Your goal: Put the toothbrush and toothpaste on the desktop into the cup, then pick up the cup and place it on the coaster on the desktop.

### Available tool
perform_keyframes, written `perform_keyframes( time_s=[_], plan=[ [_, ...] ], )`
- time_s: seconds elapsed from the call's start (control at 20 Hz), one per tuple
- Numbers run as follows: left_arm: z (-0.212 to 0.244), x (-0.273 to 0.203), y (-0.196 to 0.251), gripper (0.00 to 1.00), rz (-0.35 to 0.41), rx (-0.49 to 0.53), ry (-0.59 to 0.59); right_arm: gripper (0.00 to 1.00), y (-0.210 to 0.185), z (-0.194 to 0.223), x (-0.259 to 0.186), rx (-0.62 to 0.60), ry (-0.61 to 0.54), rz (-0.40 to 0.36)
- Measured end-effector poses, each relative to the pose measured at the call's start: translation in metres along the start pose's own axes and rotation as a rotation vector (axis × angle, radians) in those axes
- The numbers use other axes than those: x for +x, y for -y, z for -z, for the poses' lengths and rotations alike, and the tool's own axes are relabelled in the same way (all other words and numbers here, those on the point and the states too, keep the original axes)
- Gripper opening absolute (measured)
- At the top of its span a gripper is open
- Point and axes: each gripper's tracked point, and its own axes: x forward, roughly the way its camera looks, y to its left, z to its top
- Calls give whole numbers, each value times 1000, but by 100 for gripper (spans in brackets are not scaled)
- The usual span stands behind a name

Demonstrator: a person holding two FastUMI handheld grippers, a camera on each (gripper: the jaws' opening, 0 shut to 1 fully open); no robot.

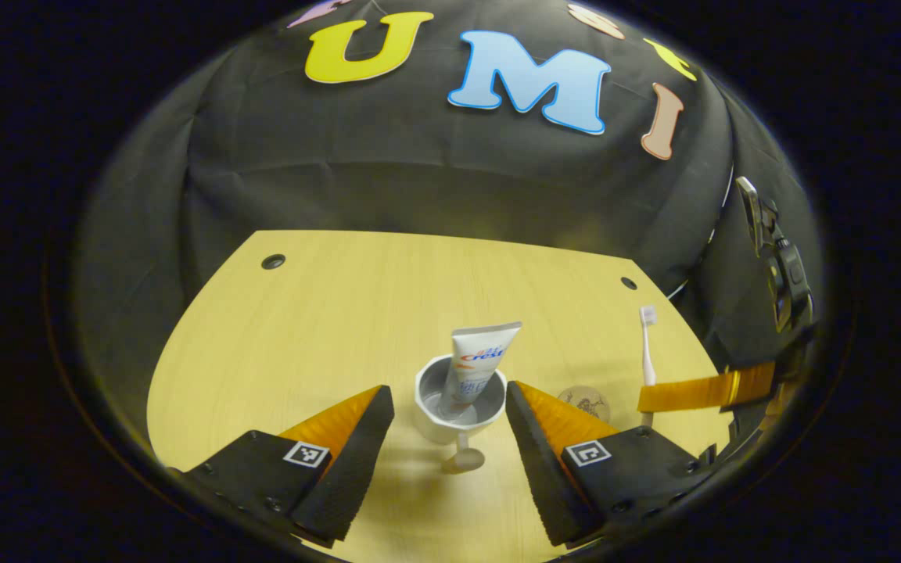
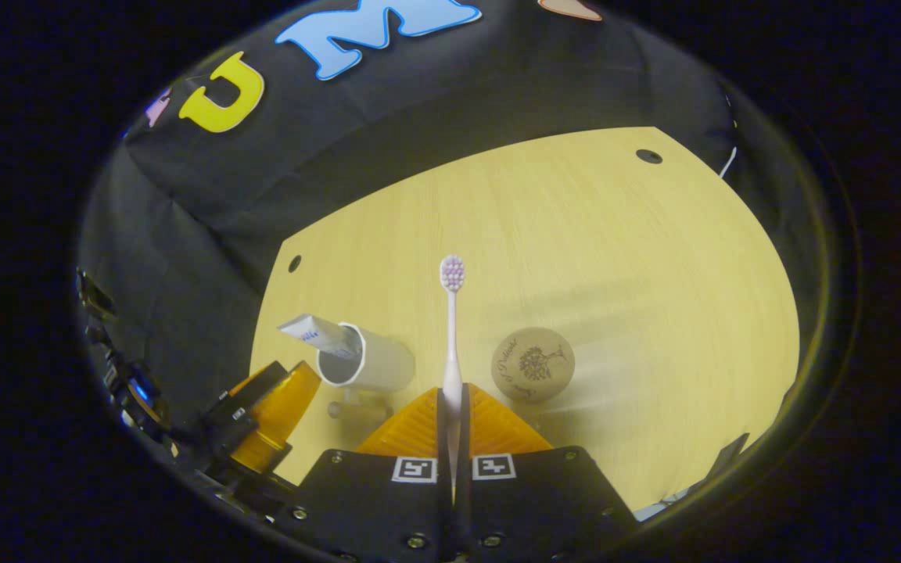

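Note:
A white cup (image 1: 458, 407) stands on the yellow desktop (image 1: 341, 313) with the toothpaste tube (image 1: 475, 363) upright inside it. My left gripper (image 1: 450, 414) is open, one finger on each side of the cup, not pressing it. The toothbrush (image 2: 451, 328) is white with a pale bristle head pointing up, and my right gripper (image 2: 452, 403) is shut on its handle. In the right gripper view the cup (image 2: 364, 360) with the toothpaste (image 2: 317, 335) is to the left and the round wooden coaster (image 2: 533, 364) is to the right. The left gripper view shows the coaster (image 1: 585, 403) right of the cup and the toothbrush (image 1: 647, 348) held beyond it.
The desktop has small dark holes (image 1: 273, 261) near its far corners. Black cloth hangs behind the desk. A black clamp-like device (image 1: 779, 258) sits at the right side in the left gripper view.

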Motion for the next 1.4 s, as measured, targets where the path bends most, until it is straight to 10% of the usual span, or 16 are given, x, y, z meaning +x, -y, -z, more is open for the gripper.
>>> perform_keyframes(
  time_s=[0.8, 1.4],
  plan=[
    [31, -78, -116, 91, -127, -49, -17, 2, -85, -63, 66, 138, 163, -34],
    [39, -88, -129, 94, -123, -22, -42, 4, -96, -39, 91, -28, 318, -21]
  ],
)
